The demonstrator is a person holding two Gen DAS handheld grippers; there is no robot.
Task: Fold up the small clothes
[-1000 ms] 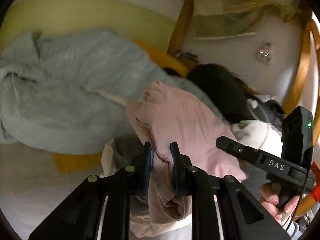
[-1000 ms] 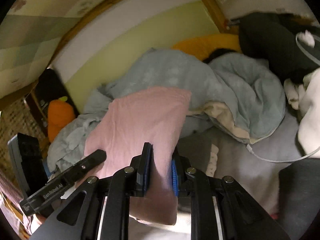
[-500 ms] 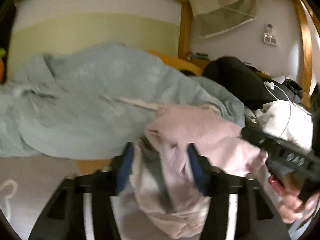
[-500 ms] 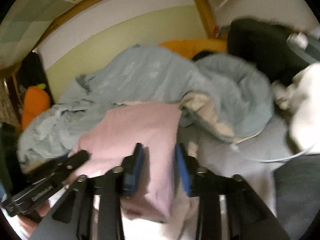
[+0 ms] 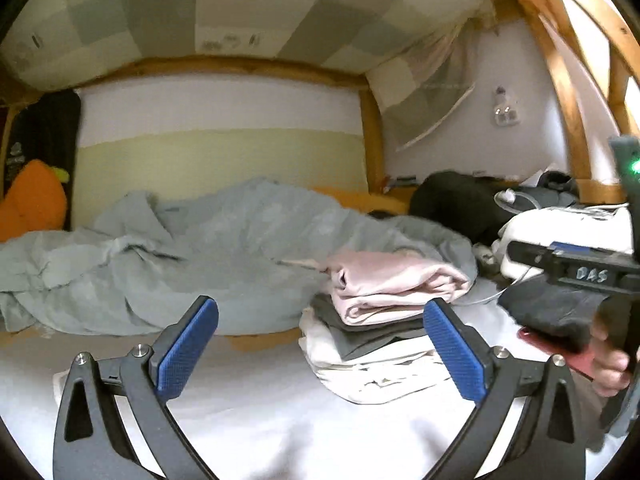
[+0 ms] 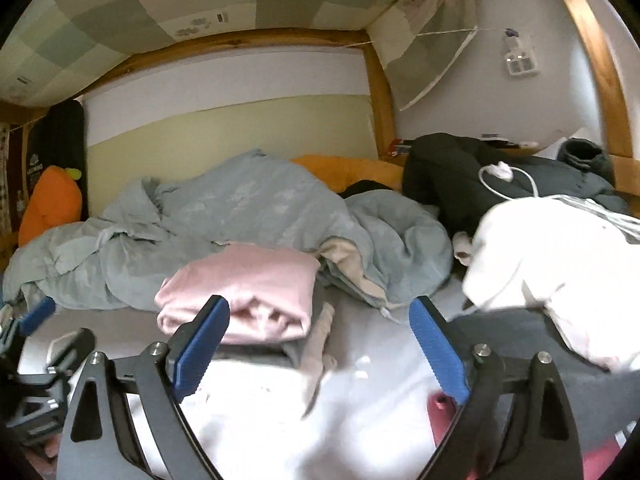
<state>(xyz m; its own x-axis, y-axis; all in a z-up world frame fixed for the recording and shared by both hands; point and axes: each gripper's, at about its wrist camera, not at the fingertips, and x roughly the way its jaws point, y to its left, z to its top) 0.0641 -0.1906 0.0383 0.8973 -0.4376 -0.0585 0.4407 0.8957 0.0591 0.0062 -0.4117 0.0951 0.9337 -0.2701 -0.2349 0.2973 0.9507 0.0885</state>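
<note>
A folded pink garment (image 5: 394,282) (image 6: 248,292) lies on top of a small stack of folded clothes, over a grey piece (image 5: 360,330) and a white one (image 5: 372,368), on the white bed sheet. My left gripper (image 5: 320,346) stands back from the stack, its jaws opening wide with nothing between the blue pads. My right gripper (image 6: 318,346) is likewise drawn back, jaws opening, nothing gripped. The right gripper's body (image 5: 576,270) and the hand (image 5: 608,364) holding it show at the right edge of the left wrist view.
A crumpled light blue duvet (image 5: 180,252) (image 6: 248,216) fills the bed behind the stack. A black jacket (image 6: 480,176) with a white cable, a white garment (image 6: 560,256) and a dark grey one (image 5: 556,312) lie to the right. An orange plush (image 6: 50,208) sits far left. Wooden bed posts (image 6: 380,92) rise behind.
Both grippers let go of the pink garment and opened wide. It now lies folded on the stack, and both grippers have pulled back from it.
</note>
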